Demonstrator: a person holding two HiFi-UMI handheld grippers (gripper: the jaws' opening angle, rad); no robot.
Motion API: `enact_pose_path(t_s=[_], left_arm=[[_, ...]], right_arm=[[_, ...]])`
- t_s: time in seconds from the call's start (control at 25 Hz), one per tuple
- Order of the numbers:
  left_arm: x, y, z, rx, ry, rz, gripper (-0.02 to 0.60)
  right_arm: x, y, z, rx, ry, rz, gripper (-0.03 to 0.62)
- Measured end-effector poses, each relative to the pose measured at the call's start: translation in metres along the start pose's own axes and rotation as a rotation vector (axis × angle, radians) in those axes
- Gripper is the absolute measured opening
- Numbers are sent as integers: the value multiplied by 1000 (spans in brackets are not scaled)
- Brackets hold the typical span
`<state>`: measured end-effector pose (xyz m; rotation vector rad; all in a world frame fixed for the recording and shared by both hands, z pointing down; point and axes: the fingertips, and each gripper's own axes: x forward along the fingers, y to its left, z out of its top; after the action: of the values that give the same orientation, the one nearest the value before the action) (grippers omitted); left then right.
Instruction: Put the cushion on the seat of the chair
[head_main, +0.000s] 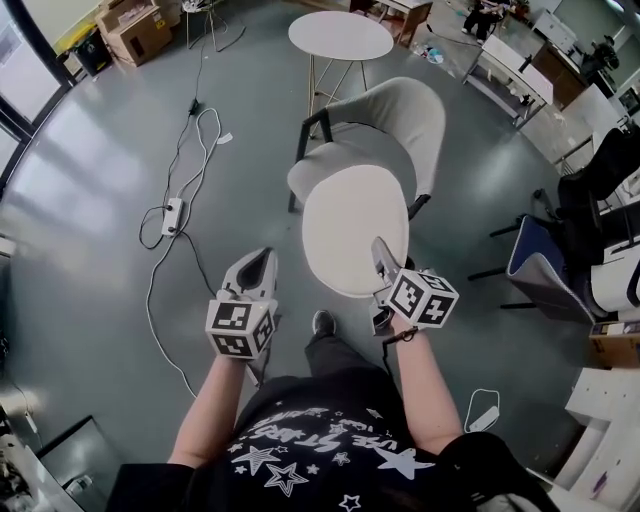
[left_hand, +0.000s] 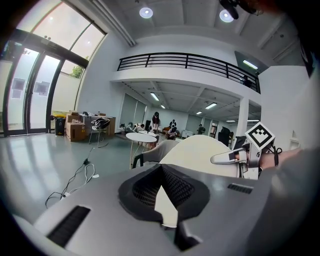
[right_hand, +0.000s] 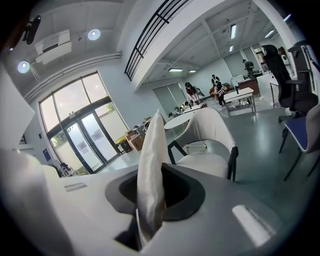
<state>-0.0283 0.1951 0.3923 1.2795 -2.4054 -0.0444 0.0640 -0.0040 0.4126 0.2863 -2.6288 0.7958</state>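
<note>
Cushion (head_main: 355, 230), round and pale, hangs in the air at the person's twelve o'clock, just short of the chair (head_main: 400, 120). The right gripper (head_main: 381, 250) is clamped on its four o'clock rim. The left gripper (head_main: 264, 258), jaws together and empty, waits apart at eight o'clock.

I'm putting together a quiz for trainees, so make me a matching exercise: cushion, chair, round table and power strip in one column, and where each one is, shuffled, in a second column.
Column one
1 cushion
2 chair
3 round table
4 power strip

Column two
A lying on the floor at the left
B standing beyond the chair
C edge clamped in the right gripper
D standing on the floor just ahead, seat bare

Pairs: 1-C, 2-D, 3-B, 4-A
</note>
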Motion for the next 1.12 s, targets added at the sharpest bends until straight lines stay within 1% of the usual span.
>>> enact_pose_path(t_s=[0.16, 0.28, 0.4, 0.48, 0.6, 0.72, 0.88, 1.0, 1.12], left_arm=[[39, -3, 7, -10, 25, 1, 9], [62, -9, 16, 13, 38, -2, 9], [82, -7, 29, 31, 25, 11, 9], [91, 0, 33, 35, 24, 28, 9], [96, 9, 42, 20, 22, 55, 9], [105, 15, 60, 27, 3, 59, 9], [134, 22, 72, 58, -1, 18, 9], [165, 27, 76, 62, 11, -32, 9], [200, 33, 80, 76, 26, -100, 9]], right_arm=[[27, -26, 19, 20, 21, -2, 57], [45, -43, 37, 20, 43, 0, 57], [64, -57, 54, 2, 53, 7, 57], [73, -64, 62, 0, 48, 7, 57], [82, -69, 67, 17, 50, 6, 57], [93, -72, 73, 49, 48, 10, 57], [106, -76, 77, 100, 25, -5, 57], [113, -86, 81, 127, 4, -42, 57], [124, -98, 84, 159, -16, -94, 57]])
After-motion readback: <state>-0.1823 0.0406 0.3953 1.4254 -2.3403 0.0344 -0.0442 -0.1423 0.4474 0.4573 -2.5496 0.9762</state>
